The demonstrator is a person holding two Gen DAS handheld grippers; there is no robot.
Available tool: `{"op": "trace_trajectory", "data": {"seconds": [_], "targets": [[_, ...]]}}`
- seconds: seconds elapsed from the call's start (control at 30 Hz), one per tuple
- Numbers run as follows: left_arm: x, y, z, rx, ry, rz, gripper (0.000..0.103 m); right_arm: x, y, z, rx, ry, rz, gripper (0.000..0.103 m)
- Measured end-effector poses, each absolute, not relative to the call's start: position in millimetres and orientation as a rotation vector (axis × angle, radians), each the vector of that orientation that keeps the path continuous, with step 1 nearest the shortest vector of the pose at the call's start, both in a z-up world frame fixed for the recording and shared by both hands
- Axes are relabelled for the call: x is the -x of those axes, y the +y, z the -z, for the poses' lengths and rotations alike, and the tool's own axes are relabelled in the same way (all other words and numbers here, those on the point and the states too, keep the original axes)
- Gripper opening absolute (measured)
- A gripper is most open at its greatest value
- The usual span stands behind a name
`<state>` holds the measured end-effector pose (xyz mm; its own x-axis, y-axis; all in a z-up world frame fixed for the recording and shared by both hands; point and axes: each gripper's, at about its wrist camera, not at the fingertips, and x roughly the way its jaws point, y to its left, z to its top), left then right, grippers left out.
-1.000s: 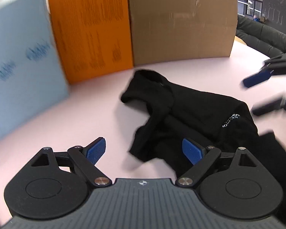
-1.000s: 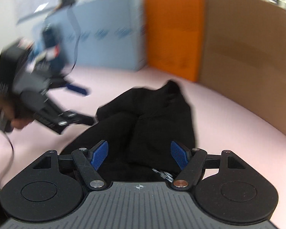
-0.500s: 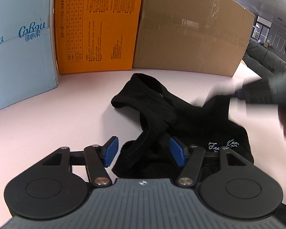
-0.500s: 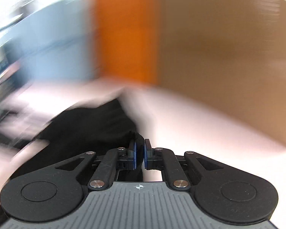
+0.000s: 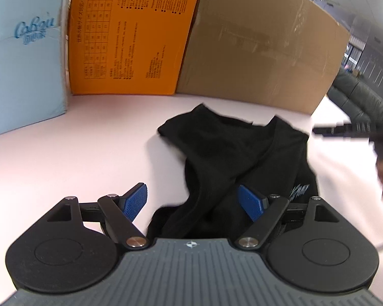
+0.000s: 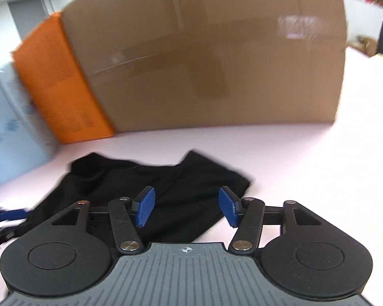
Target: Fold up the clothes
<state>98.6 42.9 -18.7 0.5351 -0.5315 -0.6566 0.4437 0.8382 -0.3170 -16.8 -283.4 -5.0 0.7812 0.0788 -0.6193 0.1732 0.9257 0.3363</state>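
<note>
Pink table (image 5: 63,168) bears crumpled black garment (image 5: 242,153) (three boxes behind).

one black garment (image 5: 242,153), three boxes: one blue (image 5: 20,51), one orange (image 5: 130,33), one brown (image 5: 263,51)

Both grippers match — left gripper (image 5: 192,202), right gripper (image 6: 186,209): black linkages, silver screws, ribbed grey housing, blue textured pads (image 5: 134,201) — inside each jaw.

We see a wall of boxes closing the far side: blue box (image 5: 23,58), orange box (image 5: 130,35), cardboard box (image 5: 263,51). Bare pink table (image 5: 63,158) lies open left of the crumpled black garment (image 5: 237,153), and open again to its right (image 6: 306,163).
</note>
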Motion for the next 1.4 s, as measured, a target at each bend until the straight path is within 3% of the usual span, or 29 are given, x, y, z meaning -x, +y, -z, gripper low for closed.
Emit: {"op": "trace_trajectory", "data": {"seconds": [0.07, 0.4, 0.57, 0.7, 0.87, 1.1, 1.33, 1.4], "targets": [[-113.7, 40.7, 22.3, 0.186, 0.856, 0.597, 0.081, 22.3, -272.6, 9.6, -0.420, 0.672, -0.024, 0.076], [-187.4, 28.4, 37.8, 0.523, 0.999, 0.669, 0.084, 48.6, -228.4, 25.3, -0.504, 0.713, -0.205, 0.081], [-204.2, 14.6, 10.8, 0.452, 0.806, 0.709, 0.084, 51.9, -207.6, 32.4, -0.446, 0.779, -0.298, 0.084], [-211.2, 13.4, -16.2, 0.347, 0.649, 0.652, 0.083, 51.9, -192.6, 34.0, -0.371, 0.804, -0.349, 0.095], [-199.6, 30.7, -50.4, 0.277, 0.426, 0.576, 0.084, 50.5, -187.7, 30.9, -0.344, 0.815, -0.366, 0.096], [-203.6, 38.1, -6.8, 0.233, 0.684, 0.552, 0.085, 45.0, -192.8, 34.6, -0.355, 0.819, -0.397, 0.103], [-207.4, 9.3, 27.3, 0.137, 0.734, 0.499, 0.083, 42.2, -192.1, 39.0, -0.336, 0.816, -0.403, 0.103], [-211.2, -2.6, 32.2, 0.097, 0.745, 0.498, 0.067, 42.8, -191.8, 39.6, -0.335, 0.813, -0.403, 0.103]]}}
